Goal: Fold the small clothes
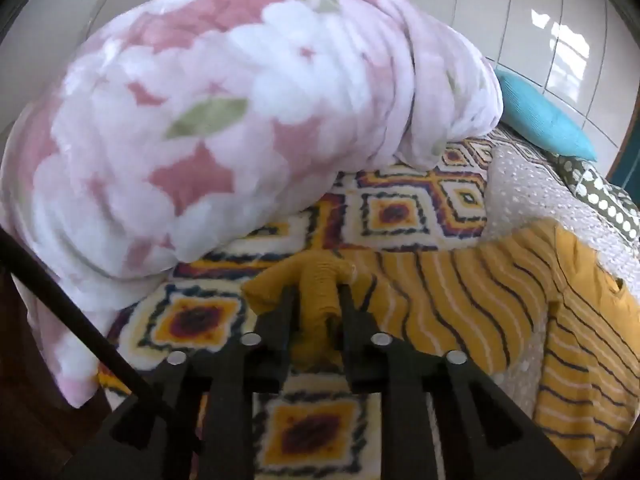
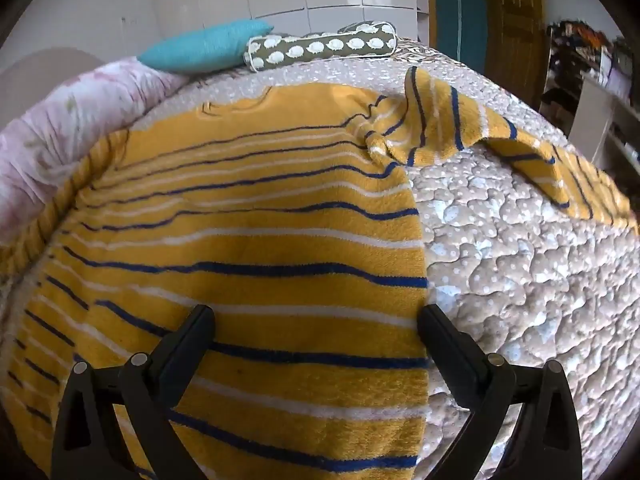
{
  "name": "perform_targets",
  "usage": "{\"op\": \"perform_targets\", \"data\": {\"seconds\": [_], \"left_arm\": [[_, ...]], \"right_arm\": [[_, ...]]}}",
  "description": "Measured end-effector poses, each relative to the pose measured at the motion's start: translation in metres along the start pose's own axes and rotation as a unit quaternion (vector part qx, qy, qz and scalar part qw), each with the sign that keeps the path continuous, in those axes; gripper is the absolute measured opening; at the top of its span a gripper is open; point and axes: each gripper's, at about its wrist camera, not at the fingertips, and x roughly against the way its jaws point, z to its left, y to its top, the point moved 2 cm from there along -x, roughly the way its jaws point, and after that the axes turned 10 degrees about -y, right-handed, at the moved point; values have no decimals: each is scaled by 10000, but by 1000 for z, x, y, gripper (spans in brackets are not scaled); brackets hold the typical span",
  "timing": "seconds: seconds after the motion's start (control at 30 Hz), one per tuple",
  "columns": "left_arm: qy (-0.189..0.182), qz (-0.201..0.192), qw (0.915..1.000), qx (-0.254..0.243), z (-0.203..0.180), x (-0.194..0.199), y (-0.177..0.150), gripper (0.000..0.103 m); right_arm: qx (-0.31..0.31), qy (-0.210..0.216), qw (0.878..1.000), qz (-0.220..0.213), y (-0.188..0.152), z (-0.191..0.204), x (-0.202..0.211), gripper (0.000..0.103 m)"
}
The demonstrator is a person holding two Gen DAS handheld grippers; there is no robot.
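Note:
A yellow sweater [image 1: 460, 292] with blue and white stripes lies spread on the bed. My left gripper [image 1: 318, 292] is shut on its yellow ribbed cuff [image 1: 320, 276], which bunches up between the black fingers over the patterned blanket. In the right wrist view the sweater's body [image 2: 260, 240] lies flat and one sleeve [image 2: 440, 128] trails off to the right. My right gripper [image 2: 316, 312] stands wide open just above the body near its right edge. One fingertip is over the stripes and the other is at the edge by the quilt.
A bulky pink floral blanket [image 1: 200, 120] is piled at the left of the bed. A teal pillow [image 2: 208, 46] and a dotted bolster [image 2: 320, 46] lie at the far end. The quilted bedspread [image 2: 520, 260] lies bare to the right. Shelves [image 2: 592, 80] stand beyond the bed.

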Motion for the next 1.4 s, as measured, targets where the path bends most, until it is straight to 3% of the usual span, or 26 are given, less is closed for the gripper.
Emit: {"op": "perform_targets", "data": {"seconds": [0.17,0.4,0.5,0.53,0.6,0.67,0.77,0.87,0.97,1.03,1.07,1.27,1.3,1.33,1.4], "left_arm": [[-573,194,9982,45,-5,34,-36,42],[-1393,632,9877,-341,-60,65,-104,54],[-1731,895,9794,-522,-88,70,-133,54],[-1796,986,9770,-596,-97,72,-143,54],[-1862,1052,9745,-671,-110,74,-157,54],[-1929,1169,9712,-771,-118,73,-167,54],[-1952,1406,9673,-800,-125,64,-181,54],[-1972,1364,9672,-835,-134,65,-189,58],[-2181,1410,9629,-728,-140,68,-195,58],[-2421,1509,9556,-745,-140,70,-200,58],[-2469,1522,9538,-783,-142,73,-203,57],[-2568,1745,9479,-719,-136,77,-208,9],[-2552,1766,9481,-695,-135,77,-208,8],[-2517,1735,9496,-686,-135,79,-207,8],[-2401,1615,9546,-707,-133,91,-207,8]], "right_arm": [[20,-30,10000,-4,-5,0,-2,103],[48,-46,9999,90,3,7,-5,103],[165,37,9990,417,5,5,2,103],[81,198,9989,411,7,-1,10,101],[-319,517,9980,187,5,-19,28,87],[-744,819,9938,105,-6,-48,48,87],[-995,730,9917,367,-20,-82,71,87],[-1252,831,9857,765,-36,-106,95,82],[-1224,1132,9845,545,-61,-108,105,76],[-955,1241,9877,22,-89,-101,98,76],[-873,1286,9878,-32,-95,-94,99,76],[-551,1767,9827,27,-119,-43,98,76],[-468,1694,9844,-21,-121,-35,99,75],[-315,1571,9870,-134,-122,-24,98,69],[-124,1381,9899,-311,-127,-17,101,24]]}}
